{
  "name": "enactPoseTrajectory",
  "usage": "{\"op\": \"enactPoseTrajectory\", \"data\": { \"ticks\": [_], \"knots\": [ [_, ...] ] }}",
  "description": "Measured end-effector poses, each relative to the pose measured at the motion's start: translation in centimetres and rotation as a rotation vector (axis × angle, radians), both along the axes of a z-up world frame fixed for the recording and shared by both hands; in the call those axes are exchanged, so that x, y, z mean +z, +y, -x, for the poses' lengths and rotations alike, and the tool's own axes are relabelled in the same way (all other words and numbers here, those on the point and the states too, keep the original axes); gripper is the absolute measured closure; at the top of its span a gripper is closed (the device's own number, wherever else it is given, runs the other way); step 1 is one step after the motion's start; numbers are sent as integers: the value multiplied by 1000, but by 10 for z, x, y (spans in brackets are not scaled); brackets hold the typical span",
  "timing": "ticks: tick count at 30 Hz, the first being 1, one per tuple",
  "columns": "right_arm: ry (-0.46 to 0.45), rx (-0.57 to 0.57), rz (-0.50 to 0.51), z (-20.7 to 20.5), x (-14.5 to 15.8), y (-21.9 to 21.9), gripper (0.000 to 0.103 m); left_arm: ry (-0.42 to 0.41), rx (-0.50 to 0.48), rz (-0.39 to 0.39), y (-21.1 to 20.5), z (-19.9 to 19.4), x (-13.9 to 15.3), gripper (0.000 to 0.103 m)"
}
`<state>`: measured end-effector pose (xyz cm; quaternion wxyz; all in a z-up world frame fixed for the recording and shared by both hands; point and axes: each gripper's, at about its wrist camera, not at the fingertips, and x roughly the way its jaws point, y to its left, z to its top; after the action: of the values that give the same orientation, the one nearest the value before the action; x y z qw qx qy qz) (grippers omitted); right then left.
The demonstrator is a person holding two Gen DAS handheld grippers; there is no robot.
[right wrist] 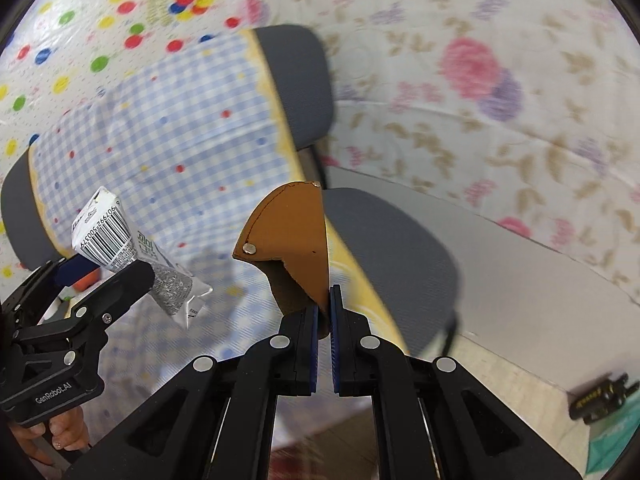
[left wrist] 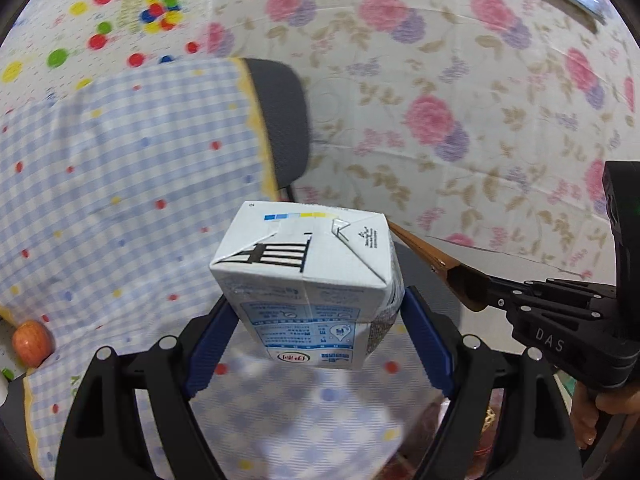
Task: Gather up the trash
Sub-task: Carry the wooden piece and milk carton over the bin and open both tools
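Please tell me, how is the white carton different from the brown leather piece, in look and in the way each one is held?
The white carton is a boxy, printed pack with a barcode; the brown leather piece is thin, flat and plain, with stitching and rivets. The left tongs stand wide around the carton; the right tongs are almost closed on the leather's edge. The carton's lower end is crumpled; the leather keeps its shape. Both are held up above the checked cloth.
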<state>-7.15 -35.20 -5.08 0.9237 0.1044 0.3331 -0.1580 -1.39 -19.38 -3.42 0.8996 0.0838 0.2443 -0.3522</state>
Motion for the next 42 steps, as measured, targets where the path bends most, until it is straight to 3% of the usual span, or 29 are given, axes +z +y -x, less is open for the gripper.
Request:
{"op": "enactPoseTrajectory", "data": {
  "ticks": [7, 15, 28, 30, 32, 33, 35, 42],
  "knots": [
    [-1, -126, 25, 74, 4, -28, 97, -21, -153, 9, -39, 49, 2, 23],
    [36, -304, 3, 160, -13, -61, 97, 2, -324, -8, -78, 102, -11, 23],
    [98, -410, -68, 220, -42, -86, 97, 70, -492, -89, -135, 148, -43, 22],
    [112, -410, -88, 222, -49, -91, 93, 81, -500, -107, -142, 149, -46, 21],
    [123, -413, -111, 223, -56, -94, 86, 85, -499, -118, -147, 149, -49, 13],
    [127, -412, -122, 223, -59, -96, 67, 85, -497, -117, -148, 148, -49, 12],
    [127, -418, -136, 224, -63, -99, 49, 93, -497, -117, -147, 146, -49, 11],
    [105, -437, -112, 225, -55, -98, 49, 87, -446, -95, -136, 135, -46, 10]
  ]
}}
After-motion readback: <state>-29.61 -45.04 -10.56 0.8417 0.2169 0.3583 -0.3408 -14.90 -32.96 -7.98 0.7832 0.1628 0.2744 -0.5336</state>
